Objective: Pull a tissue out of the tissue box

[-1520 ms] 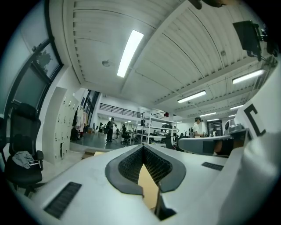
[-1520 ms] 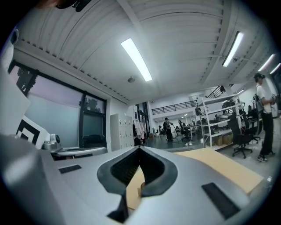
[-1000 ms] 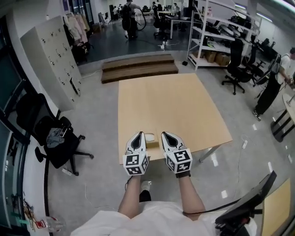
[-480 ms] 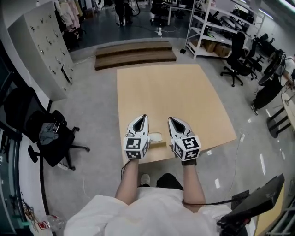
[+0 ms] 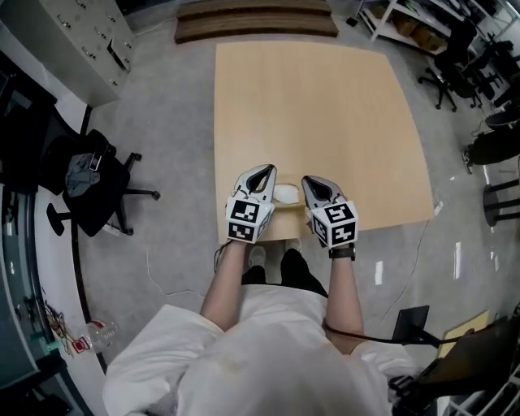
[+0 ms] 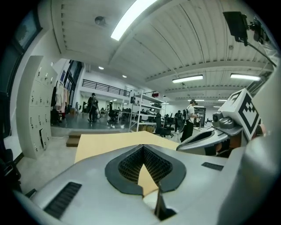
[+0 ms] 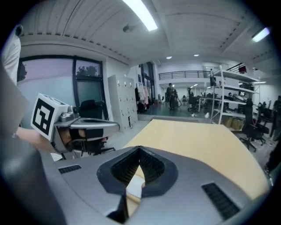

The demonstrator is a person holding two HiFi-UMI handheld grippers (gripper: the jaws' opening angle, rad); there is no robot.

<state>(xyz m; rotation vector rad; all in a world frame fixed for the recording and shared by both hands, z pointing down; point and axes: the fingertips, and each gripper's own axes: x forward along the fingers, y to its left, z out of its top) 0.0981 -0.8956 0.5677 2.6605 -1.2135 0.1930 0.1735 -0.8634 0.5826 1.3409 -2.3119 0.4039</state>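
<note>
The tissue box (image 5: pixel 285 195), pale on top with a tan body, sat on the light wooden bench (image 5: pixel 317 97) close to its near edge, in the gap between the two grippers. The left gripper (image 5: pixel 266 171) lay just beside the box on the left and the right gripper (image 5: pixel 309 180) just beside it on the right, both pointing toward the far side of the bench. The head view did not show whether either one touched the box. In the left gripper view the dark ribbed fingers (image 6: pixel 129 165) met at their tips and had hold of nothing. In the right gripper view the fingers (image 7: pixel 151 169) were likewise closed tip to tip and empty. Each gripper appeared at the edge of the other's view, level with it above the bench top. Bare forearms ran back from both grippers to a white top (image 5: pixel 244 357). On the grey floor (image 5: pixel 171 122) to the left of the bench stood a black office chair (image 5: pixel 93 191) with grey cloth on its seat, and a grey locker cabinet (image 5: pixel 89 28) stood beyond it. Brown steps (image 5: pixel 256 20) lay past the far edge of the bench. Metal shelving (image 7: pixel 228 94) and distant standing people (image 6: pixel 93 105) filled the open room behind.
</note>
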